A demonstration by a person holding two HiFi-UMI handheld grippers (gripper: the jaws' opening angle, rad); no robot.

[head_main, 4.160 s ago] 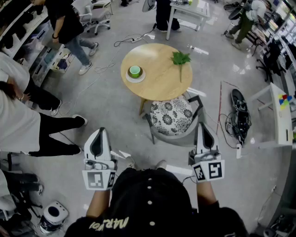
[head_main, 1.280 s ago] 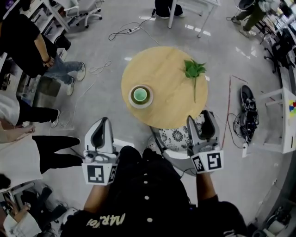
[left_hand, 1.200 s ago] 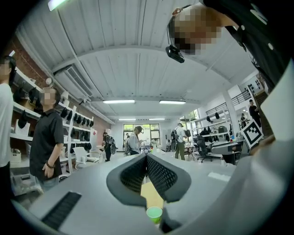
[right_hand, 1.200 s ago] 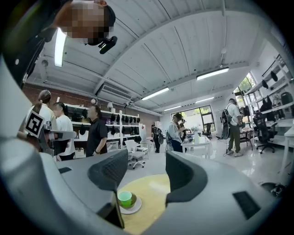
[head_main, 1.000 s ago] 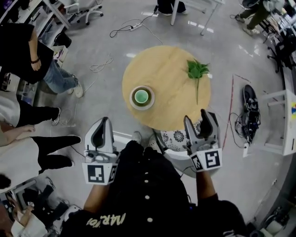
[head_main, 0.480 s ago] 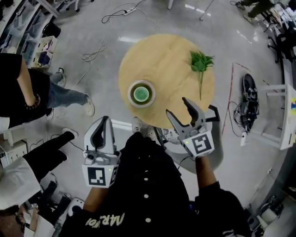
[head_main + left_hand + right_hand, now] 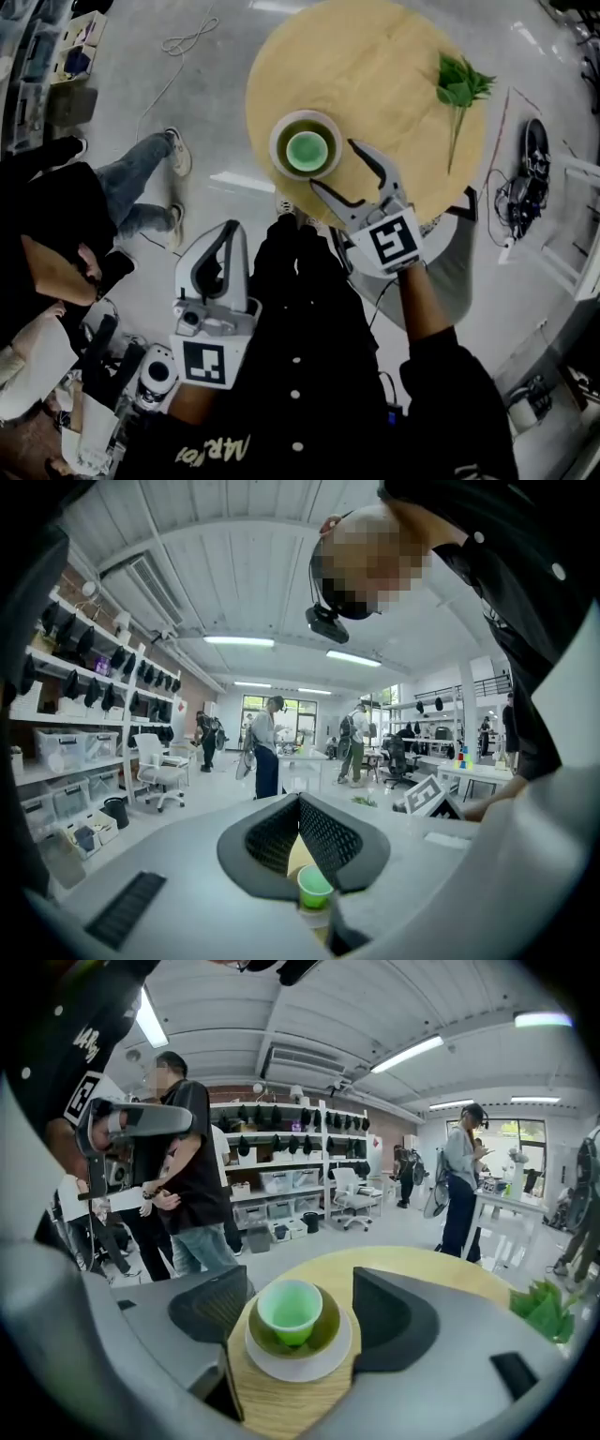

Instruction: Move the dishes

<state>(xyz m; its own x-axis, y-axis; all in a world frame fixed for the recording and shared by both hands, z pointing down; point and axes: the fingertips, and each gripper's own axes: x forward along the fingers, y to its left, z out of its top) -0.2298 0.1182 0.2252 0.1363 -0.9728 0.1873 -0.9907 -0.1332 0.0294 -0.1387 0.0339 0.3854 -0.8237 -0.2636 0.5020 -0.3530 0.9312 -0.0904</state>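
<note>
While the dish stack sits near the lower-left edge of the round table [image 7: 394, 66], upper centre of the head view, it reads as three pieces: green cup [image 7: 306, 150] inside an olive bowl [image 7: 307, 125], on a white plate [image 7: 275, 148]. All upright, round, so no long axis to line up with. Right gripper [image 7: 333, 164] is just lower right of the stack, pointing up-left at it. Its jaws have just been opening and are spread wide. In the right gripper view the stack is centred in the gap just ahead of the tips, and the pads don't look to be touching it. Left gripper [image 7: 229, 229] is in the lower left of the frame, off the table, well apart from the dishes, jaws pressed together on nothing. Right hand is clearly the nearer one. A leafy sprig [image 7: 459, 84] lies at upper right, away from the stack. Likely next: push forward so the jaws straddle the plate rim, then close.
</note>
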